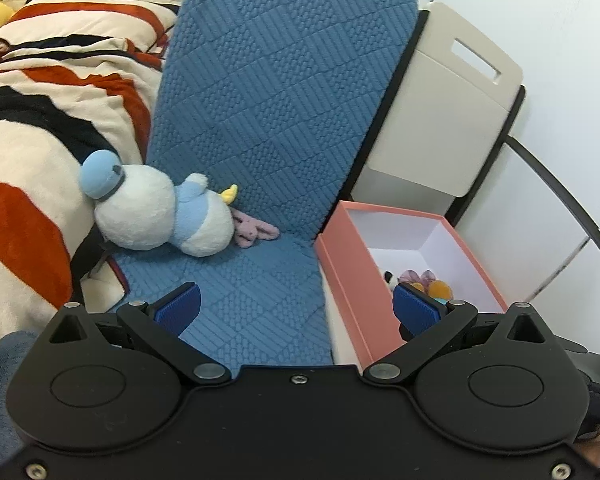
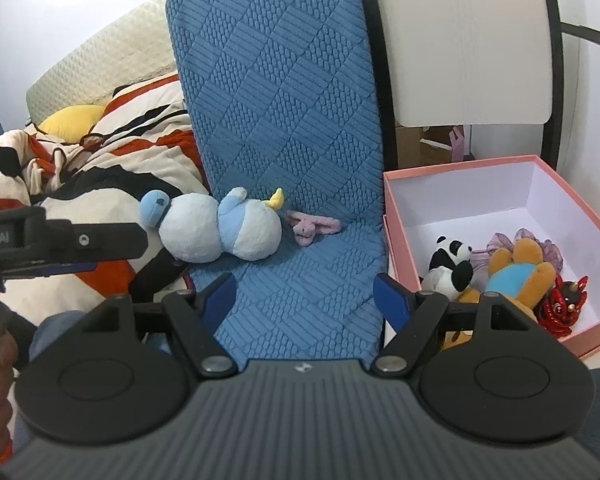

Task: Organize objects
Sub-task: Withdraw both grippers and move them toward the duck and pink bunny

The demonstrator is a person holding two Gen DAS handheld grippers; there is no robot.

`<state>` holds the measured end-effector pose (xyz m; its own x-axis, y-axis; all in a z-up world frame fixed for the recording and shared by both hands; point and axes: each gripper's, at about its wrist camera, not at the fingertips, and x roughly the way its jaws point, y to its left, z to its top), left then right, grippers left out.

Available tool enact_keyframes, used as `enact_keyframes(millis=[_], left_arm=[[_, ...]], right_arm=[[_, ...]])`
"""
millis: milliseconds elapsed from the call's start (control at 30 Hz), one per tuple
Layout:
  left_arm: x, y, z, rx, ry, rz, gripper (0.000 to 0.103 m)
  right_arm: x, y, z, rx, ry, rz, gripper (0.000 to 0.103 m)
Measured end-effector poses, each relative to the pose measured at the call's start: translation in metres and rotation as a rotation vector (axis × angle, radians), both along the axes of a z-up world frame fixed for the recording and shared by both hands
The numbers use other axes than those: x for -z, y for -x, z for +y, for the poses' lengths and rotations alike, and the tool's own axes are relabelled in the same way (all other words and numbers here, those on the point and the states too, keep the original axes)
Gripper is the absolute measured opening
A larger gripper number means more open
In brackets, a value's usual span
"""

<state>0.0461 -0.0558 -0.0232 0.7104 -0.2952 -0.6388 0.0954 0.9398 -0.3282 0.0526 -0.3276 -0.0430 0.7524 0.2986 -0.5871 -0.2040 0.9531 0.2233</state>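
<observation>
Judging by the pink box (image 2: 500, 172), I'd put myself past halfway: inside it I count one panda plush (image 2: 452, 264), one orange-and-blue plush (image 2: 516, 276), one red spiky toy (image 2: 560, 304) and some purple fabric (image 2: 504, 242). Left of the box, on the blue quilted cushion (image 2: 284, 120), two toys remain: one white-and-blue duck plush (image 2: 216, 232) on its side, and just beside it, nearer the box, one small pink bunny (image 2: 312, 228). Both grippers, left gripper (image 1: 296, 308) and right gripper (image 2: 304, 296), hover short of the cushion with jaws spread and empty. Striped bedding (image 1: 40, 120) lies beyond the duck.
</observation>
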Motion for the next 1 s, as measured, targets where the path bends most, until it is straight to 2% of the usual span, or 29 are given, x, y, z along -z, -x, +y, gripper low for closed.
enact_keyframes(millis=[33,67,100,133,333,600,767,867,933,1000], left_arm=[[0.002,0.0,0.002,-0.008,-0.006,0.006,0.102],[0.004,-0.001,0.003,-0.014,-0.009,0.01,0.102],[0.006,0.0,0.005,-0.019,-0.005,0.012,0.102],[0.008,0.0,0.007,-0.025,0.004,0.012,0.102],[0.022,-0.006,0.012,-0.058,0.016,0.005,0.102],[0.061,-0.038,0.019,-0.12,0.075,0.024,0.102],[0.089,-0.065,0.034,-0.175,0.132,0.031,0.102],[0.106,-0.078,0.046,-0.231,0.165,0.007,0.102],[0.117,-0.088,0.053,-0.265,0.183,0.018,0.102],[0.128,-0.099,0.062,-0.299,0.233,0.053,0.102]], right_arm=[[0.001,-0.002,0.0,-0.001,-0.003,0.003,0.077],[0.003,-0.005,0.001,-0.001,-0.004,0.013,0.081],[0.005,-0.008,0.001,-0.004,-0.006,0.027,0.091],[0.007,-0.01,0.0,-0.005,-0.013,0.035,0.091],[0.022,-0.018,0.001,-0.006,-0.016,0.061,0.091],[0.044,-0.038,-0.001,0.022,-0.046,0.066,0.091],[0.054,-0.061,0.003,0.029,-0.066,0.042,0.091],[0.061,-0.08,0.007,0.03,-0.072,0.039,0.091],[0.065,-0.095,0.009,0.024,-0.083,0.056,0.091],[0.068,-0.108,0.011,0.011,-0.079,0.061,0.088]])
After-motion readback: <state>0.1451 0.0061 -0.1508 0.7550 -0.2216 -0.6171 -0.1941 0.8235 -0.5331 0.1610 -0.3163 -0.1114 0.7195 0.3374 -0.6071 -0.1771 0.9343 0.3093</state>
